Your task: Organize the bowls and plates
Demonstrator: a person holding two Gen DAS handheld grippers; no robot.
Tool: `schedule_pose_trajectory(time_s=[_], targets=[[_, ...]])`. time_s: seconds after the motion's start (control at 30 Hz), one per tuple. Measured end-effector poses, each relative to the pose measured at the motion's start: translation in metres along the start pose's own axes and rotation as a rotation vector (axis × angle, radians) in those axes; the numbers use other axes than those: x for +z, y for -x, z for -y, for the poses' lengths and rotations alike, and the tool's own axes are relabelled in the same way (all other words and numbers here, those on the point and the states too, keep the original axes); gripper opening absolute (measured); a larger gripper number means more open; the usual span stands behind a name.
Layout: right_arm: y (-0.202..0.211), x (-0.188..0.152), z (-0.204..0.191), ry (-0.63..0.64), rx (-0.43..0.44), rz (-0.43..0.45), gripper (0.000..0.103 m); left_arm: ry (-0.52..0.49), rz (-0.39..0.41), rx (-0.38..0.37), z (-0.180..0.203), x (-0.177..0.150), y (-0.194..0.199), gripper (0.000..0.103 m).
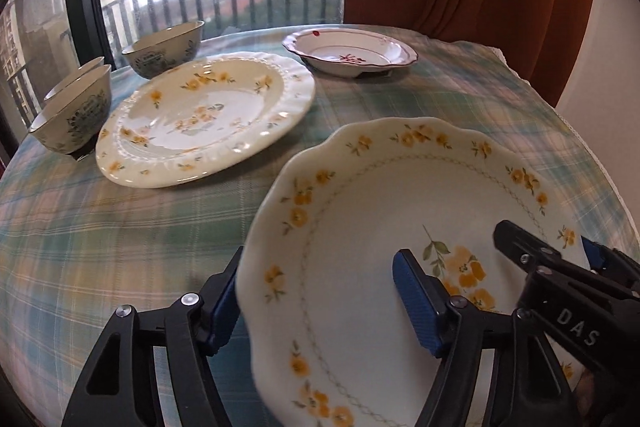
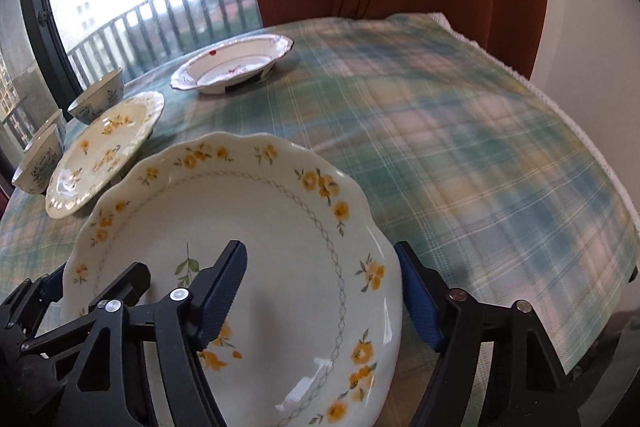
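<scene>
A glazed cream plate (image 1: 400, 227) with a scalloped rim, yellow flower sprigs and a thin chain-pattern ring is seen nearest, over a soft green-and-pink plaid cloth (image 1: 120, 227). Its left rim is straddled by the left gripper (image 1: 320, 303): one ribbed blue pad is set inside the well, the other outside the edge. Its right rim is straddled likewise by the right gripper (image 2: 324, 291). On both, the jaws are seen apart; whether the pads press the rim cannot be told. Farther back a fluted floral plate (image 1: 208, 115) lies flat, a red-trimmed dish (image 1: 350, 53) is set beyond it, and three patterned bowls (image 1: 72, 111) are grouped at the left edge.
</scene>
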State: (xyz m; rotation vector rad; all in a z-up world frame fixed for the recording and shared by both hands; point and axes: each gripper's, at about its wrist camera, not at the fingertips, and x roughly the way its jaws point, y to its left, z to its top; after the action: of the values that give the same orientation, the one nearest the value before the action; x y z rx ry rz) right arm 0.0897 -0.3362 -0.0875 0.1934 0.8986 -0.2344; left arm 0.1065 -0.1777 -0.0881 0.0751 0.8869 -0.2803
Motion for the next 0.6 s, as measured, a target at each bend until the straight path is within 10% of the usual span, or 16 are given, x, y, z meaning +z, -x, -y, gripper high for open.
schedule_pose_trajectory(time_s=[0.6], targets=[[0.0005, 0.0013, -0.0082, 0.012, -0.031, -0.042, 0.068, 0.018, -0.042, 0.016, -0.0072, 0.0029, 0.0006, 0.071]])
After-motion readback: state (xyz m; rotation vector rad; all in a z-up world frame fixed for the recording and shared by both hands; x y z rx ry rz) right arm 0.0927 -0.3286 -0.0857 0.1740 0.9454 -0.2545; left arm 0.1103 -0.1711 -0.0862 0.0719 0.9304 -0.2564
